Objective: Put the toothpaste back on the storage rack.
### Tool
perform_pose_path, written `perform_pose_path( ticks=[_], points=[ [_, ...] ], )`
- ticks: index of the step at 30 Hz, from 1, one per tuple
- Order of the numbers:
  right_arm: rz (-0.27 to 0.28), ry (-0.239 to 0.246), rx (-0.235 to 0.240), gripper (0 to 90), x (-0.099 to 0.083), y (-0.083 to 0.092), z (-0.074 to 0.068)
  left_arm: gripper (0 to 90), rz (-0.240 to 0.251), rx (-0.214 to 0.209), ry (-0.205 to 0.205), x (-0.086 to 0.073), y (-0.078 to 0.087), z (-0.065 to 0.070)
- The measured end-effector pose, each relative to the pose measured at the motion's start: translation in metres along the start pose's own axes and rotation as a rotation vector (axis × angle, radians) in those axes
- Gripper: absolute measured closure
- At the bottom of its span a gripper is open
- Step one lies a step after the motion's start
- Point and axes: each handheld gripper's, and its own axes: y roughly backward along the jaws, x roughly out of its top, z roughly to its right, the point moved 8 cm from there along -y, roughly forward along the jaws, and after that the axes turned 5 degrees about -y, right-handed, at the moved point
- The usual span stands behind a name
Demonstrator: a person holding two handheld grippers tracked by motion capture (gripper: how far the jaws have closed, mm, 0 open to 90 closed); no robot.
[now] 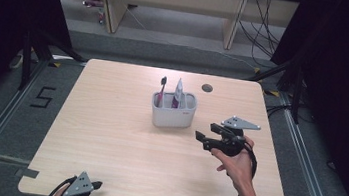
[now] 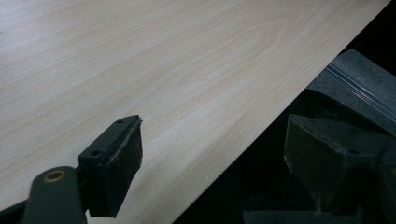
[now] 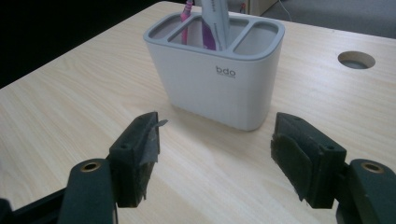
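one word, "bdo", marks the white holder [image 3: 215,79] facing the open, empty right gripper [image 3: 215,158].

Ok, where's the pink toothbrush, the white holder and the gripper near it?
Pink toothbrush [image 1: 161,92], high view, on its handle.
White plastic holder with three compartments [image 3: 210,91], right gripper view, on its front wall.
Right gripper [image 1: 207,132], high view, between its open fingertips.

We see a pale matt wood-grain table [image 1: 121,147]; on it a smooth white plastic holder [image 3: 219,84] with a grey rim; near the holder, black matt grippers' pads [image 3: 140,158] look rough, frayed.
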Motion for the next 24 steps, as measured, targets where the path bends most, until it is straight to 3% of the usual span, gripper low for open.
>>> perform_pose_path(
  ticks=[6,11,13,14,15,16,18,19,20,24],
  points=[
    [0.002,-0.027,0.02,31.5,-0.013,0.006,-0.002,18.8,0.0,0.0,-0.002,0.0,0.0,-0.001],
    [-0.009,-0.002,0.027,31.3,-0.02,0.007,-0.001,18.8,-0.013,0.001,-0.011,-0.001,0.001,-0.002],
    [-0.008,-0.01,0.023,31.2,-0.024,0.006,-0.001,18.8,-0.014,0.003,-0.012,0.0,0.002,-0.003],
    [-0.025,-0.039,0.016,30.9,-0.027,0.008,-0.003,18.8,-0.012,0.004,-0.011,0.0,0.002,-0.003],
    [-0.027,-0.028,0.04,30.9,-0.03,0.009,-0.004,18.7,-0.011,0.004,-0.009,0.0,0.002,-0.003],
    [-0.031,-0.037,0.026,30.9,-0.032,0.01,-0.004,18.7,0.002,0.005,0.006,0.001,0.001,-0.002],
    [-0.027,-0.039,0.029,30.7,-0.036,0.01,-0.005,18.7,-0.009,0.004,-0.007,0.0,0.002,-0.003],
    [-0.042,-0.064,0.039,30.7,-0.038,0.011,-0.008,18.7,-0.008,0.004,-0.008,0.0,0.002,-0.003],
    [-0.034,-0.018,0.024,30.6,-0.039,0.012,-0.004,18.7,-0.008,0.005,-0.008,0.0,0.002,-0.004],
    [-0.052,-0.044,0.042,30.3,-0.049,0.012,-0.011,18.6,0.003,0.006,-0.001,0.001,0.001,-0.003]
  ],
)
